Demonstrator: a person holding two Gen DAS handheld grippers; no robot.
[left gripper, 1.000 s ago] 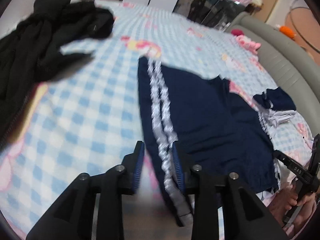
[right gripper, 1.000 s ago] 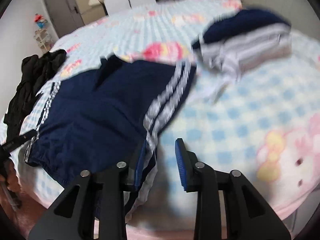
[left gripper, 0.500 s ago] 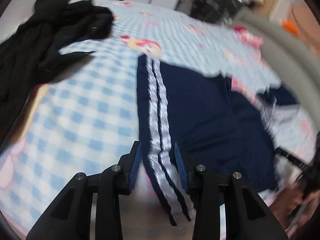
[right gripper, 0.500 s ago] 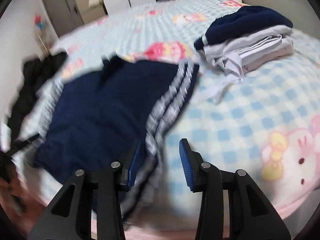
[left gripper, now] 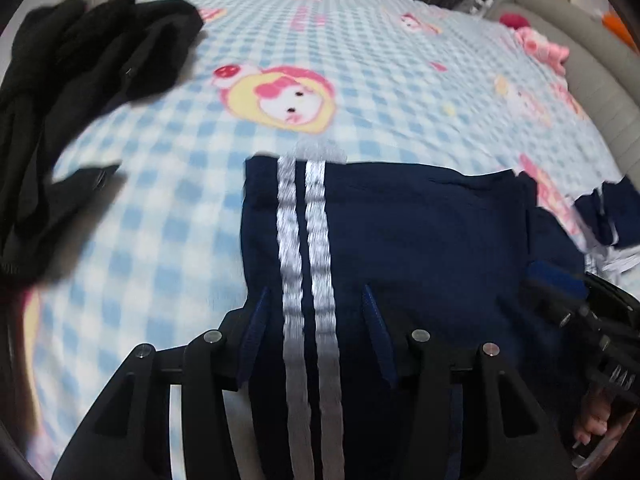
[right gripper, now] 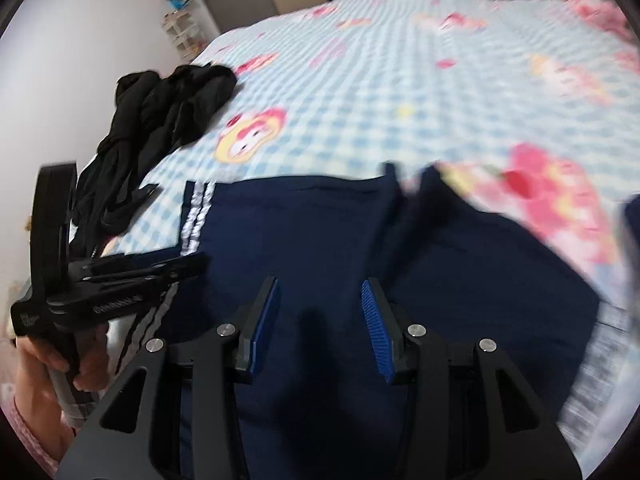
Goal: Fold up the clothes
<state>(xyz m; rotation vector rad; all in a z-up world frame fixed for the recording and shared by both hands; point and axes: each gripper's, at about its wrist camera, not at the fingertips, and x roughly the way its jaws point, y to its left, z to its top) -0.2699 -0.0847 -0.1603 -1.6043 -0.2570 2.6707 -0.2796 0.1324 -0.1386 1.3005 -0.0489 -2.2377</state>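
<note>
Left gripper [left gripper: 314, 332] fingers just widened, straddling navy shorts' [left gripper: 420, 240] striped left edge, ungripped. Right gripper [right gripper: 320, 320] fingers opening over plain middle, empty. Bare checked bed [left gripper: 360, 40] beyond; black clothes [left gripper: 80, 92] far left.

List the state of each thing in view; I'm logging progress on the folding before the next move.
Navy shorts with two white side stripes: spread flat on the bed, not folded.
Black garments: crumpled in a heap, unfolded.
Blue-and-white checked cartoon bedsheet: spread over the bed.
Left tool: open, jaws just widened, striped edge between them, pads not pressing.
Right tool: open, jaws just widened, over the navy cloth, nothing gripped.
</note>
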